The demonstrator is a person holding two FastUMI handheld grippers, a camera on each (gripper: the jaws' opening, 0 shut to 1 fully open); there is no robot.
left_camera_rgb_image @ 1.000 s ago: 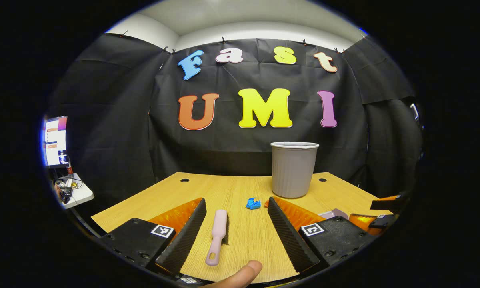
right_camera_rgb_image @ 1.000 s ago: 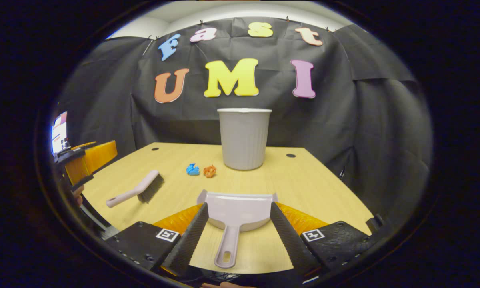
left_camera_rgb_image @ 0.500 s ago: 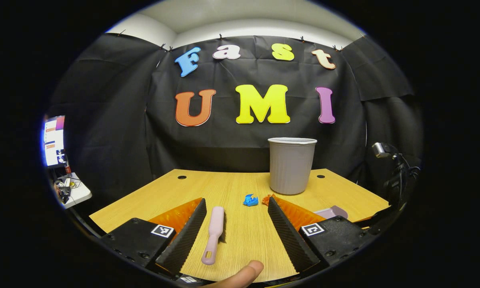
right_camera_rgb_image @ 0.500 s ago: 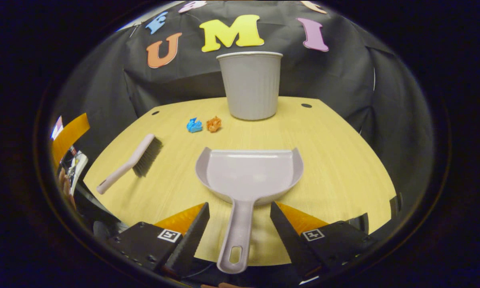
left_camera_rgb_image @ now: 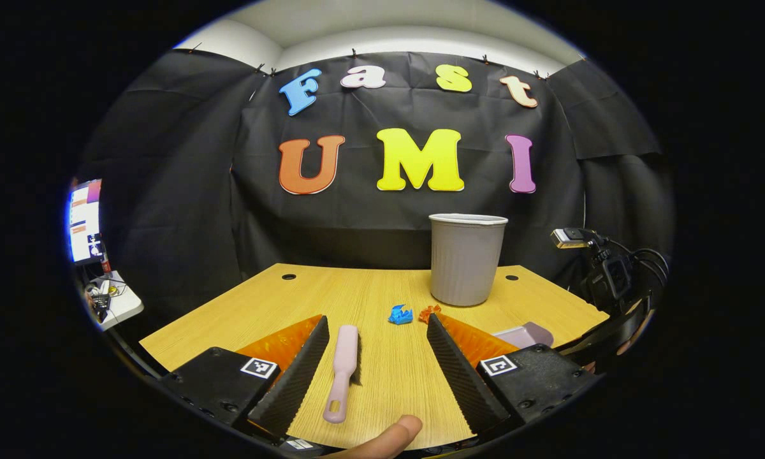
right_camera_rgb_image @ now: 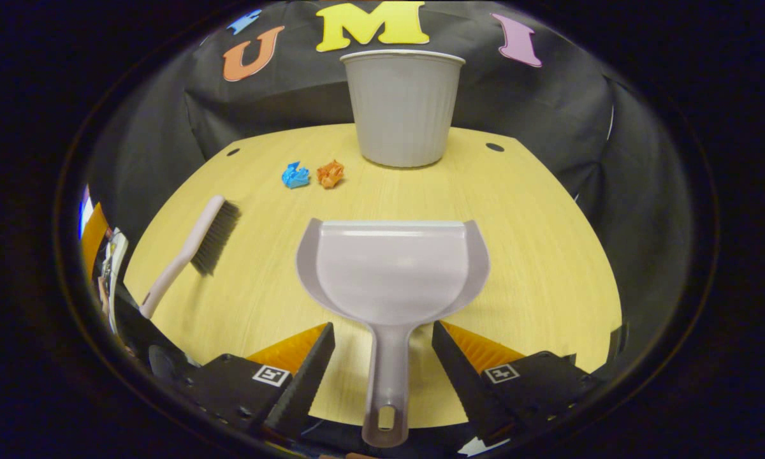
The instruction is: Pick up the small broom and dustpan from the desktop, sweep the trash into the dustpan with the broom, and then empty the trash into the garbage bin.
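Both tongs spread above the desk, each framing a handle.

In the left gripper view we see the left tongs (left_camera_rgb_image: 377, 363) spread apart, the broom (left_camera_rgb_image: 342, 371) lying on the desk (left_camera_rgb_image: 261, 299) between the fingers, untouched. In the right gripper view the right tongs (right_camera_rgb_image: 382, 376) gape around the dustpan (right_camera_rgb_image: 392, 271) handle without contact. Farther off lie blue trash (right_camera_rgb_image: 295, 175) and orange trash (right_camera_rgb_image: 330, 173), then the bin (right_camera_rgb_image: 401, 108) standing upright.
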